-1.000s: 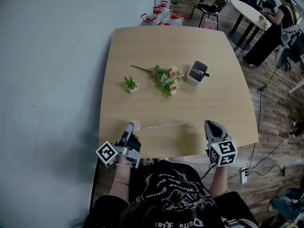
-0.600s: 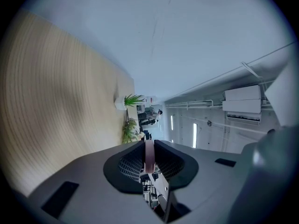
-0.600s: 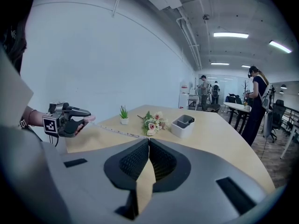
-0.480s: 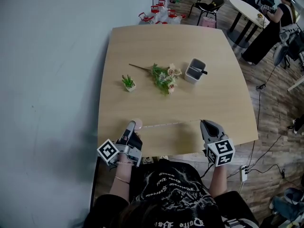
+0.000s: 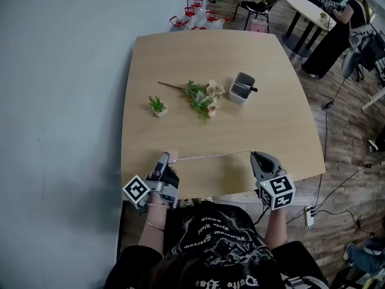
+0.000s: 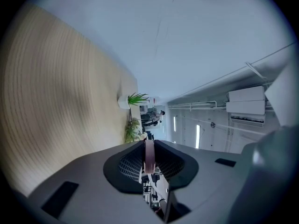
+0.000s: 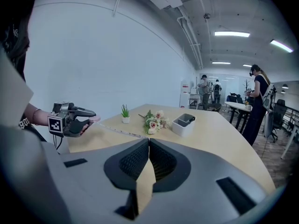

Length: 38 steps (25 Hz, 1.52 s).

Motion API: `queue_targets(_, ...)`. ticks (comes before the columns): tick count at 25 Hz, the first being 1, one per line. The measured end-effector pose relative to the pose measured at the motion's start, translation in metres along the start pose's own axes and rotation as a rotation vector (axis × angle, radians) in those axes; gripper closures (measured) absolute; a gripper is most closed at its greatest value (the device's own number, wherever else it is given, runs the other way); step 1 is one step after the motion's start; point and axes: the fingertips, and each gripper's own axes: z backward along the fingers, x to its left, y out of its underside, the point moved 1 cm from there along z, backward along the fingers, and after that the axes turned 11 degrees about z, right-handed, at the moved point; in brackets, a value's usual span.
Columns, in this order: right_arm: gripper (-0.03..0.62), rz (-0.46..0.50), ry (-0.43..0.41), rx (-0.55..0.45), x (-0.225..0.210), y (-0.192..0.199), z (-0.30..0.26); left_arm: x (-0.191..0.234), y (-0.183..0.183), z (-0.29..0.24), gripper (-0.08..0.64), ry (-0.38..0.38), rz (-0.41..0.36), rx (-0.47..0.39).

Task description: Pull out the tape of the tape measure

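Unmoved since before, left tongs [image 5: 167,158] clench the round pink tape measure [image 5: 173,156], while right tongs [image 5: 253,155] pinch its thin taut tape [image 5: 210,156].

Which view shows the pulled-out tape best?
The head view: the tape shows in full, stretched from the left gripper to the right gripper. The right gripper view shows only part of its length. The left gripper view shows just the pink case edge-on between the jaws.

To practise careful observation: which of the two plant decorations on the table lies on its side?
The flower bouquet, lying flat beside the grey holder. The small potted plant stands upright.
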Motion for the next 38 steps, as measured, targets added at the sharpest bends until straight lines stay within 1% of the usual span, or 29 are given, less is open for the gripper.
queue_targets(3, 0.574, -0.008, 0.001, 0.003, -0.001, 0.003, 0.0, 0.002, 0.0, -0.003, 0.489, -0.004, 0.004, 0.002)
queue_targets(5, 0.574, -0.009, -0.005, 0.013, 0.001, 0.007, 0.0, 0.009, -0.002, -0.003, 0.489, -0.021, 0.012, -0.011)
queue_targets(7, 0.574, -0.01, -0.01, 0.022, 0.004, 0.01, 0.0, 0.016, -0.005, -0.004, 0.489, -0.055, -0.002, -0.023)
queue_targets(10, 0.574, -0.01, -0.014, 0.026, 0.007, 0.012, 0.001, 0.024, -0.006, -0.008, 0.489, -0.101, -0.043, -0.019)
queue_targets(13, 0.574, -0.008, -0.02, 0.027, 0.01, 0.012, 0.001, 0.039, -0.008, -0.013, 0.489, -0.172, -0.073, -0.02)
queue_targets(20, 0.574, -0.004, -0.036, 0.05, 0.02, 0.014, -0.002, 0.076, -0.014, -0.022, 0.489, -0.296, -0.059, -0.059)
queue_targets(24, 0.574, 0.001, -0.047, 0.064, 0.027, 0.017, -0.006, 0.092, -0.02, -0.022, 0.489, -0.372, -0.056, -0.097)
queue_targets(27, 0.574, -0.003, -0.058, 0.072, 0.032, 0.019, -0.008, 0.101, -0.022, -0.022, 0.489, -0.414, -0.077, -0.12)
queue_targets(31, 0.574, -0.007, -0.066, 0.073, 0.036, 0.018, -0.011, 0.105, -0.028, -0.021, 0.489, -0.439, -0.082, -0.175)
queue_targets(33, 0.574, -0.011, -0.071, 0.072, 0.038, 0.018, -0.013, 0.105, -0.029, -0.022, 0.488, -0.471, -0.114, -0.179)
queue_targets(34, 0.574, -0.012, -0.074, 0.072, 0.039, 0.018, -0.014, 0.104, -0.03, -0.022, 0.483, -0.492, -0.136, -0.183)
queue_targets(36, 0.574, -0.013, -0.079, 0.071, 0.04, 0.017, -0.015, 0.102, -0.032, -0.022, 0.421, -0.521, -0.164, -0.204)
queue_targets(38, 0.574, -0.013, -0.084, 0.069, 0.041, 0.015, -0.017, 0.1, -0.033, -0.023, 0.411, -0.521, -0.175, -0.221)
